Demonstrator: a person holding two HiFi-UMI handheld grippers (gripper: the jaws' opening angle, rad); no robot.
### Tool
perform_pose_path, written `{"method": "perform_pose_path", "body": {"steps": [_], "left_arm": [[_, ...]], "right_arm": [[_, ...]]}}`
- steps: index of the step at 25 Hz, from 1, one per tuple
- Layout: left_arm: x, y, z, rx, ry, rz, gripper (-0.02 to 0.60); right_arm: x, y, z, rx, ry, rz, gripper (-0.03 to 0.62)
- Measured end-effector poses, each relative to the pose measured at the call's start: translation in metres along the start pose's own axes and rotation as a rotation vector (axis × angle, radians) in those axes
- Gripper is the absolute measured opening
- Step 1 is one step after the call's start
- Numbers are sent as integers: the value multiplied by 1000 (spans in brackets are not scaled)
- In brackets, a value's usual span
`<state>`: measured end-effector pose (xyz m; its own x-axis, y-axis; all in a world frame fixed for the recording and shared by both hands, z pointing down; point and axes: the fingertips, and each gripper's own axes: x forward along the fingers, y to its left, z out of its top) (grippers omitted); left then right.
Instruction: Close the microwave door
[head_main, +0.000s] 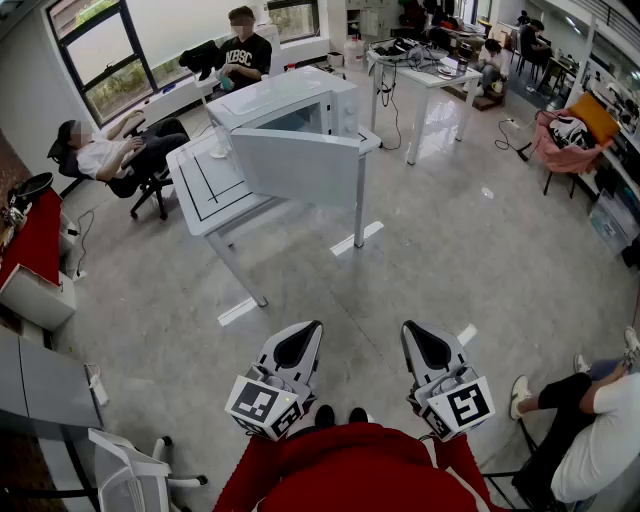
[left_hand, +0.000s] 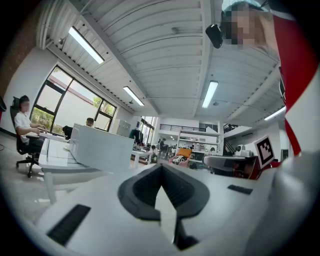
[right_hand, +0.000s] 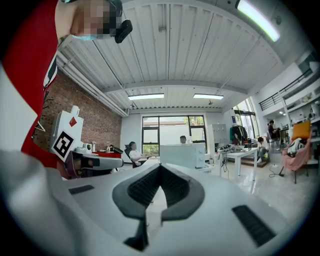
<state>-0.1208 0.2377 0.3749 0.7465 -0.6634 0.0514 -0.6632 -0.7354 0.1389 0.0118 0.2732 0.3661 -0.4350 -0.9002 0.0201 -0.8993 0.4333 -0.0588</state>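
Note:
A white microwave (head_main: 290, 100) stands on a white table (head_main: 205, 185) far ahead across the floor, its door (head_main: 296, 168) swung wide open toward me. Both grippers are held close to my body, well short of the table. My left gripper (head_main: 303, 333) is shut with nothing in it, and so is my right gripper (head_main: 418, 336). In the left gripper view the microwave (left_hand: 102, 148) is small at left beyond the shut left gripper (left_hand: 161, 170). In the right gripper view the microwave (right_hand: 182, 155) sits straight ahead over the shut right gripper (right_hand: 160, 170).
One person sits in a chair (head_main: 120, 155) left of the table and another (head_main: 244, 55) behind it. A white desk (head_main: 425, 75) stands back right, a pink chair (head_main: 565, 145) far right. A seated person's legs (head_main: 575, 400) are at my right, a white chair (head_main: 125, 470) at lower left.

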Motion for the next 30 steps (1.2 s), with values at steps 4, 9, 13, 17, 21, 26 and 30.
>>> {"method": "perform_pose_path", "body": {"steps": [4,9,13,17,21,26,30], "left_arm": [[1,-2,1,-2,7,-4,9],[2,-2,-1,2,9,2,9],[6,-3,-5,-4,14,0,9],[13,-5,-12,-18,25,-1,9],[23,-5,-15,-20,31,18,9],[40,1,-11,-2,21,65,9],[49,12,-10,42,45,90,9]], "right_arm": [[0,-2,3,-2,-2,-3,9],[-2,-4,0,3,0,-6,9],[-3,-8,-4,5,-1,-5,9],[-3,-15,-9,3,10,6,11],[-4,-22,-6,-36,-15,21,11],[-1,-40,7,-70,-82,22,11],[11,-52,0,-51,-19,0,11]]}}
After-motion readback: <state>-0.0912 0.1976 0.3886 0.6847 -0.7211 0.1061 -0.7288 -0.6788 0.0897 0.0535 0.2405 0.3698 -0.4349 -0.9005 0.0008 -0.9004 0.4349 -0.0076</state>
